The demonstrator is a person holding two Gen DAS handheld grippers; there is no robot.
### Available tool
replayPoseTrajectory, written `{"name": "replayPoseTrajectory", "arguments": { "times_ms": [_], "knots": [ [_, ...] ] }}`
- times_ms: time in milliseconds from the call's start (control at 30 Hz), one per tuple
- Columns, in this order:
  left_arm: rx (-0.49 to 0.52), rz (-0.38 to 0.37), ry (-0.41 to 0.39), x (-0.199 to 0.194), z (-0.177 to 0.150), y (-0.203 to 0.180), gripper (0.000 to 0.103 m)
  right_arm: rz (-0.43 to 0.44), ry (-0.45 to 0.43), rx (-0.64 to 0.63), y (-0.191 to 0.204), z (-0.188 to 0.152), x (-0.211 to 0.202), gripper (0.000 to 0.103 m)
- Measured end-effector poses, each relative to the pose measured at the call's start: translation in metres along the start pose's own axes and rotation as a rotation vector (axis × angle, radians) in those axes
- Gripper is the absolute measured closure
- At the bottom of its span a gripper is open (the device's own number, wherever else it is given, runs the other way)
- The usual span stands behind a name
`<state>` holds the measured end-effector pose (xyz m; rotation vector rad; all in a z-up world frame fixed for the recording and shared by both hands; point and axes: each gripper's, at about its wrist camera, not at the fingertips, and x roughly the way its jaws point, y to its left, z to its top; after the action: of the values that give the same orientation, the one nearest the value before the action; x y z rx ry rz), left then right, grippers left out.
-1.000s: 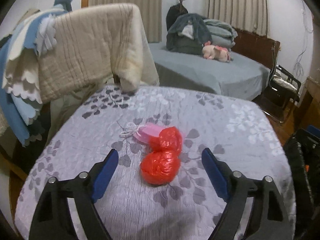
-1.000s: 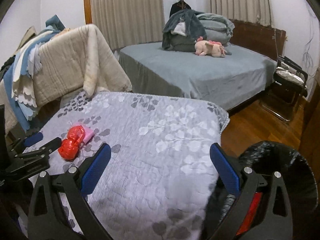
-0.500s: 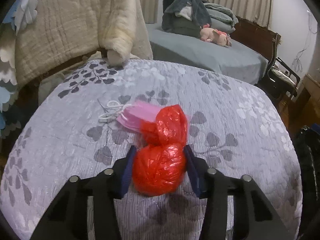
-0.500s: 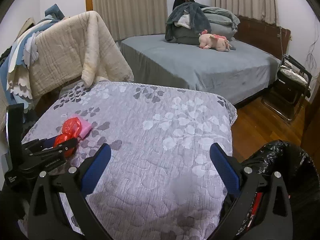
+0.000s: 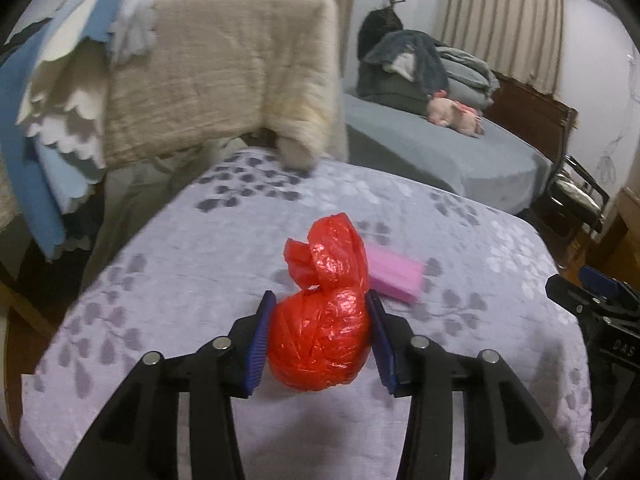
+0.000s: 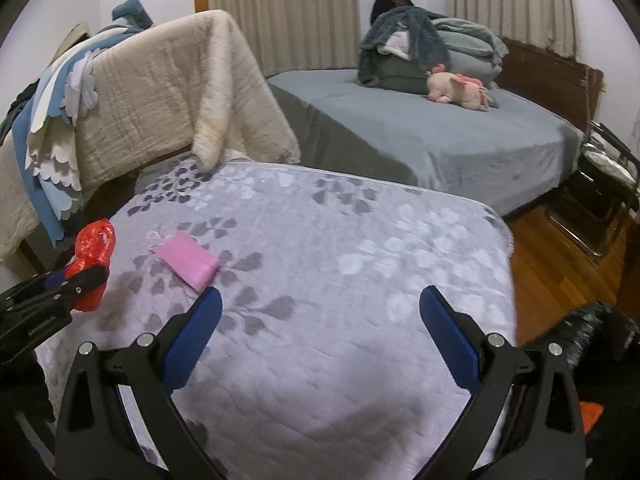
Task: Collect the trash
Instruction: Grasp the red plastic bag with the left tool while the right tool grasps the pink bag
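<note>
The red plastic bag point(image 5: 320, 336) is crinkled and glossy, a round bundle tied into a twisted knot at the top. The left gripper point(image 5: 320, 336) has its blue ribbed pads pressed on both sides of the bundle, above the near left part of the quilted grey bedspread point(image 6: 320, 248) with leaf pattern. Just beside it lies a flat pink mask point(image 6: 188, 260). The right gripper point(image 6: 320, 336) has jaws wide apart over bare quilt, near its right edge, beside the black trash bag point(image 6: 592, 332).
</note>
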<state>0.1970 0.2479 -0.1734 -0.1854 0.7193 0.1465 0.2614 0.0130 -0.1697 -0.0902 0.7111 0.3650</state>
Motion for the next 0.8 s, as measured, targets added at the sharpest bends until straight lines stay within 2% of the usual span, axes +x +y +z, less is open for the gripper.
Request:
{"name": "replayPoseTrajectory", "arguments": {
  "times_ms": [167,500,800],
  "knots": [
    [-0.024,0.054,-0.012,-0.003,0.006,0.030,0.058,0.048,-0.010,-0.031,0.033,0.016,0.023,0.007],
    [-0.052,0.083,-0.031,-0.010,0.011,0.063,0.058,0.091,0.032,-0.103,0.089,0.031,0.078,0.007],
    [-0.060,0.084,-0.038,-0.009,0.008,0.071,0.058,0.106,0.097,-0.133,0.104,0.026,0.105,0.007]
  ]
}}
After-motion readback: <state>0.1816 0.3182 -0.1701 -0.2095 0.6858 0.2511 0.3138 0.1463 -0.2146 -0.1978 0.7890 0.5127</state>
